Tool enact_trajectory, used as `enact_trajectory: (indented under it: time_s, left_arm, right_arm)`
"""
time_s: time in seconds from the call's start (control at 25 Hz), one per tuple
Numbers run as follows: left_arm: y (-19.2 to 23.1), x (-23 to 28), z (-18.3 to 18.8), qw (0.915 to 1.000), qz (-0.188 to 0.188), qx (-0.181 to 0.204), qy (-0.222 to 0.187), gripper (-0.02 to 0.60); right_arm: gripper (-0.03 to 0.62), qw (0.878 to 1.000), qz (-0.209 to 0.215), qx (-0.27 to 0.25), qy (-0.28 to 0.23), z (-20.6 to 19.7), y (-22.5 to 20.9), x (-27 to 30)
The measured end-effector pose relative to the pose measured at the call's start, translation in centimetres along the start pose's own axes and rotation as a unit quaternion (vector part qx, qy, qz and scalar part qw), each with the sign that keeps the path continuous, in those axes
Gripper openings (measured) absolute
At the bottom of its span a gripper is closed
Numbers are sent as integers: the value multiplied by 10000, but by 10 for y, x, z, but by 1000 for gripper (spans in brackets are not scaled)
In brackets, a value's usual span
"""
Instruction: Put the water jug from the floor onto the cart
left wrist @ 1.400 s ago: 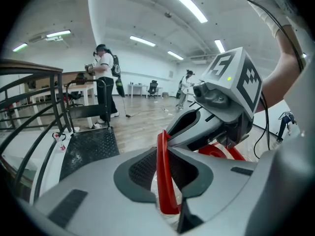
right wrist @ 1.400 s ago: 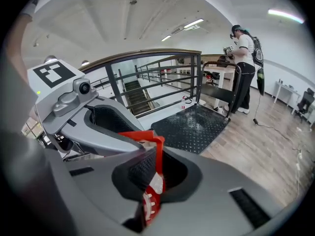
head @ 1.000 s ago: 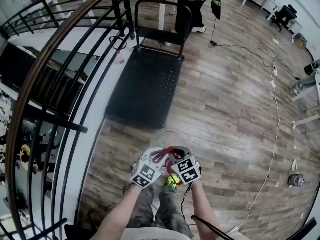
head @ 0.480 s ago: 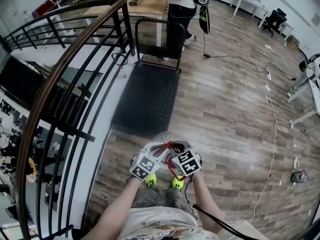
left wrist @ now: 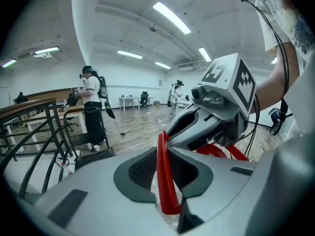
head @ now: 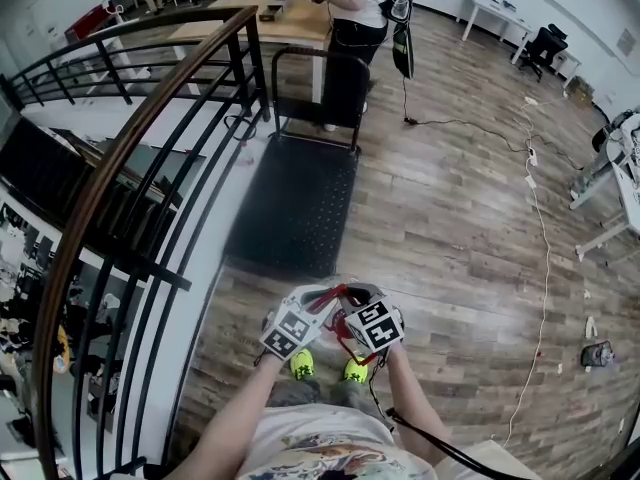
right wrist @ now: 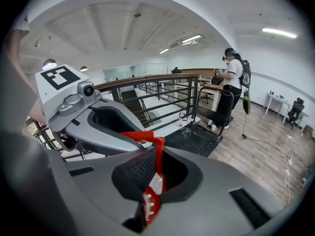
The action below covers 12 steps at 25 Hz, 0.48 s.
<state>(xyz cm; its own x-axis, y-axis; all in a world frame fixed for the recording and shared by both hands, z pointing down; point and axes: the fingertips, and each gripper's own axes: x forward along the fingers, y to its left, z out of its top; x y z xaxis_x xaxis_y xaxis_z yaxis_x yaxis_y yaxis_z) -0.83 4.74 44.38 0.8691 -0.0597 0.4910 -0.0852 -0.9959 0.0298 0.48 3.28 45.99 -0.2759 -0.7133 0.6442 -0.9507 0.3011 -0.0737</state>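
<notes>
Both grippers meet in the head view, just in front of the person's yellow-green shoes (head: 302,365): the left gripper (head: 318,304) and the right gripper (head: 352,304) come in from either side with their marker cubes tilted up, and each is clamped on the red handle (head: 340,293) of the water jug (head: 328,282). Only a pale, clear patch of the jug shows past the grippers. It hangs by its handle over the wood-plank floor (head: 450,228), near the front edge of the black platform cart (head: 295,198) and not on it. The cart's deck runs away from the person alongside a black railing (head: 130,168) with a brown handrail. Beyond the cart's push bar a person (head: 352,13) stands at a wooden table (head: 270,18).

From the left gripper view, the jaws are pressed against the red handle strap, which stands upright between the dark pads. Clear plastic glints below it. The right gripper sits close on the right with its marker cube on top, and the cart lies low on the left.

From the right gripper view, the jaws are closed on the same red handle, which bends over towards the left gripper just beside it. The cart's deck lies ahead on the floor, next to the railing.
</notes>
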Motion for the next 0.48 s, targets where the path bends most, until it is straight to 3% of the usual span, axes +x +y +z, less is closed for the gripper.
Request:
enact_trajectory:
  time_s: [0.48]
  left_arm:
    - [23,-19,3,9998,75,-28,-169,58]
  right_arm:
    - [21,9998,-103,-127,-62,26,10,13]
